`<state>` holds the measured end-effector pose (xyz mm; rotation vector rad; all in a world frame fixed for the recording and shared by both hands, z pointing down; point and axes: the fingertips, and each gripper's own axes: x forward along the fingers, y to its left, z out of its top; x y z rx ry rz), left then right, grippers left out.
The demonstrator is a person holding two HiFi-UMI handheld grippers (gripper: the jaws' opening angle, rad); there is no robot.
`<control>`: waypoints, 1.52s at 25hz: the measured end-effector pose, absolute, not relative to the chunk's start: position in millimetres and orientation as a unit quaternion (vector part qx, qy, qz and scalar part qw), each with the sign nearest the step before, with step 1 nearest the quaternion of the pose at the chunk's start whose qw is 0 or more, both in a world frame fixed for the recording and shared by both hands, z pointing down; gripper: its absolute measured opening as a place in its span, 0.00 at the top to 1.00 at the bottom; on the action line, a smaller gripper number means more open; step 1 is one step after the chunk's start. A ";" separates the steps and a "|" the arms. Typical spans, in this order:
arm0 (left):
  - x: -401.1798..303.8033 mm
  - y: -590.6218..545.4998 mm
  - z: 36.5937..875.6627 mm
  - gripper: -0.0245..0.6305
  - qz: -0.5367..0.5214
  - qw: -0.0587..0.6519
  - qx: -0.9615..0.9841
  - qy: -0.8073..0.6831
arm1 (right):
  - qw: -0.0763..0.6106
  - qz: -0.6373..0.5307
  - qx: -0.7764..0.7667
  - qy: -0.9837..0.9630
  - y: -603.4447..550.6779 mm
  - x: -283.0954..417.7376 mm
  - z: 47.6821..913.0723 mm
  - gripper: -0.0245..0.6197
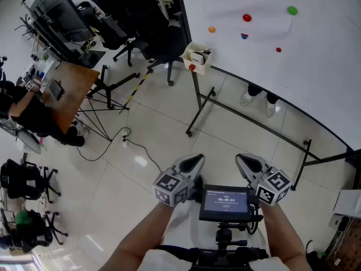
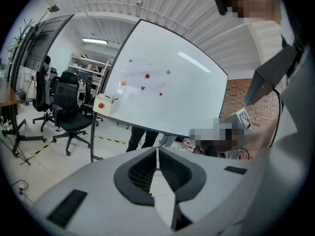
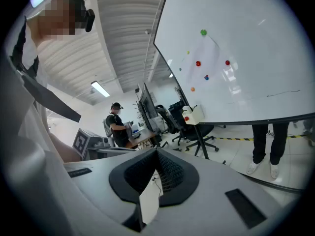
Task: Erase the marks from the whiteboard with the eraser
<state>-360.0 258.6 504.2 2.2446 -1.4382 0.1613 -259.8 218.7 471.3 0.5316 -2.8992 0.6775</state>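
Head view — whiteboard (image 1: pixel 316 55) well apart, beyond left hand-held gripper (image 1: pixel 194 160).

No text can be read with certainty. The small screen (image 1: pixel 227 203) shows white clock-like digits and finer print, too small to make out. Black-and-white square markers (image 1: pixel 171 188) on the left gripper (image 1: pixel 194 161) and right gripper (image 1: pixel 246 161) carry patterns only.

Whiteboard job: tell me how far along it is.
Done: nothing that shows; a thin mark is on the whiteboard. In hand: nothing; the left hand-held gripper and right hand-held gripper are shut, empty, well back from the board. Left: fetch the eraser, which I cannot spot for sure, perhaps in the box at the board's corner, then wipe.
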 end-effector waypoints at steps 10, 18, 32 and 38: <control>-465.0 189.5 488.7 0.90 0.040 0.221 0.834 -0.504 | 0.071 0.211 0.203 -0.953 162.1 -357.2 454.5 0.91; -521.2 168.6 483.0 0.90 0.047 0.215 0.839 -0.497 | 0.063 0.219 0.238 -0.944 136.6 -392.6 453.3 0.91; -534.9 77.5 481.8 0.90 0.056 0.224 0.821 -0.522 | 0.056 0.227 0.208 -0.950 24.8 -416.9 461.2 0.91; -526.7 17.9 464.9 0.90 0.061 0.207 0.816 -0.536 | 0.055 0.204 0.148 -0.966 -20.9 -435.1 446.1 0.91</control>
